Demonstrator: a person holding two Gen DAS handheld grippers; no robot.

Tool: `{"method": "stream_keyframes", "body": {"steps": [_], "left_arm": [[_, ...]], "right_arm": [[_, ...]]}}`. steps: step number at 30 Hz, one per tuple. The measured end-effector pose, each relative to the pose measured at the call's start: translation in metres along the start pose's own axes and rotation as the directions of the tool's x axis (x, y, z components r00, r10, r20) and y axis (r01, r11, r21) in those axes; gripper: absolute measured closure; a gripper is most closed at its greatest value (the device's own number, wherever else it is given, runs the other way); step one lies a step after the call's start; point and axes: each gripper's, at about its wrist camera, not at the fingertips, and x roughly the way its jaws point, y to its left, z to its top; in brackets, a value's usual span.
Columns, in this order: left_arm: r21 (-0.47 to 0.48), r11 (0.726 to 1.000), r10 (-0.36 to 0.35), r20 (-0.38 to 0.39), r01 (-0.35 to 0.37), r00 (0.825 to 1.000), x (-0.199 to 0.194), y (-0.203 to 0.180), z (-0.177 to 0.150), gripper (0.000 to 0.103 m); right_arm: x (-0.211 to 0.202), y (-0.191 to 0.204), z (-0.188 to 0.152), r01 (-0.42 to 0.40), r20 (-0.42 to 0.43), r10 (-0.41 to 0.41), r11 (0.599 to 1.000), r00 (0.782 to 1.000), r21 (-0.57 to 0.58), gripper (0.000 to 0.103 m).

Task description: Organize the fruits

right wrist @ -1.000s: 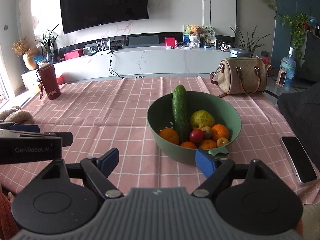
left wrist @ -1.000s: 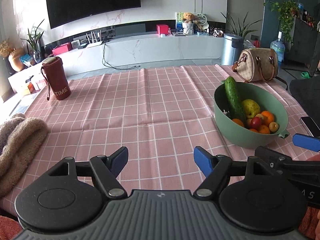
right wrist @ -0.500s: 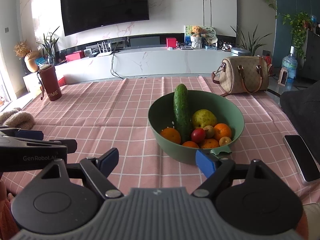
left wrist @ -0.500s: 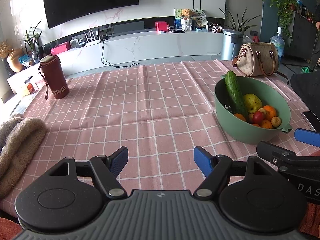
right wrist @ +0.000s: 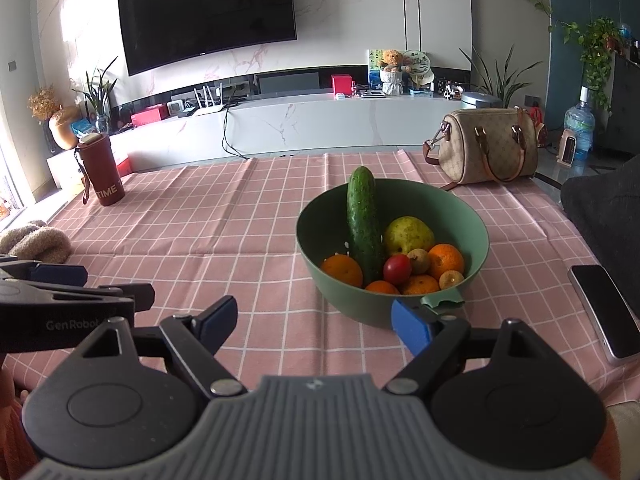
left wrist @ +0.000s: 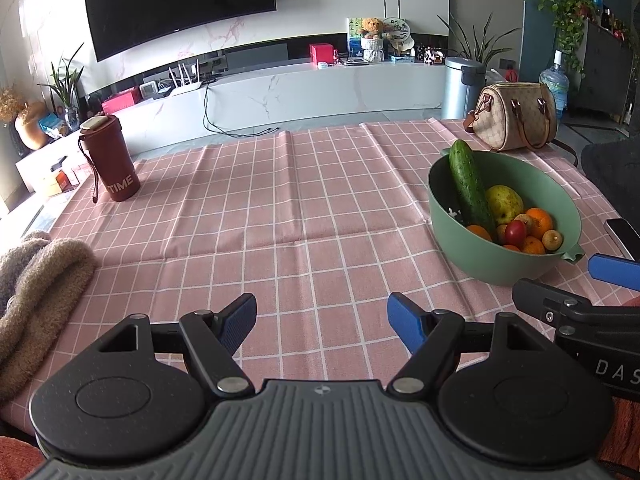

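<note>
All produce in view is sitting inside the green bowl (right wrist: 476, 236), right of centre in the right wrist frame: a cucumber (right wrist: 363, 220) leaning on the far rim, a yellow-green pear (right wrist: 408, 234), several oranges (right wrist: 446, 260), a red tomato-like fruit (right wrist: 397, 269) and two small brownish fruits (right wrist: 451, 279). No fruit is lying loose on the pink checked tablecloth (left wrist: 280, 208).

The left gripper (left wrist: 322, 318) is hovering low at bottom centre, jaws spread wide, holding nothing. The right gripper (right wrist: 312, 320) is sitting just short of the bowl's near wall, jaws likewise spread and empty.

Judgement: this is fitting either fruits already gathered into the bowl, or a bowl waiting to be sorted out; the frames are not settling which.
</note>
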Motion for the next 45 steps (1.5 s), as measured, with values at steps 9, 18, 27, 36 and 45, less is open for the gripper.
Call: {"method": "stream_keyframes", "body": {"steps": [9, 18, 27, 36, 45], "left_arm": [[0.0, 1.0, 0.0, 0.001, 0.0, 1.0, -0.0003, 0.0006, 0.0002, 0.015], [0.0, 1.0, 0.001, -0.001, -0.001, 1.0, -0.0002, 0.0018, 0.0001, 0.015], [-0.001, 1.0, 0.002, -0.001, -0.002, 1.0, -0.0005, 0.0034, -0.0002, 0.015], [0.0, 1.0, -0.001, -0.003, 0.001, 1.0, -0.0004, 0.0029, 0.0001, 0.015], [0.003, 1.0, 0.002, -0.009, -0.002, 1.0, -0.0005, 0.0034, -0.0008, 0.016]], "right_arm": [[0.0, -0.0002, 0.0001, -0.001, 0.0, 0.001, 1.0, 1.0, 0.0, 0.022], [0.0011, 0.0002, -0.0009, 0.001, -0.005, -0.001, 1.0, 1.0, 0.0, 0.022], [0.001, 0.0003, -0.0007, 0.001, -0.005, -0.001, 1.0, 1.0, 0.0, 0.022], [0.001, 0.0003, -0.0007, 0.001, -0.005, -0.001, 1.0, 1.0, 0.0, 0.021], [0.001, 0.0004, -0.0006, 0.001, -0.005, -0.001, 1.0, 1.0, 0.0, 0.021]]}}
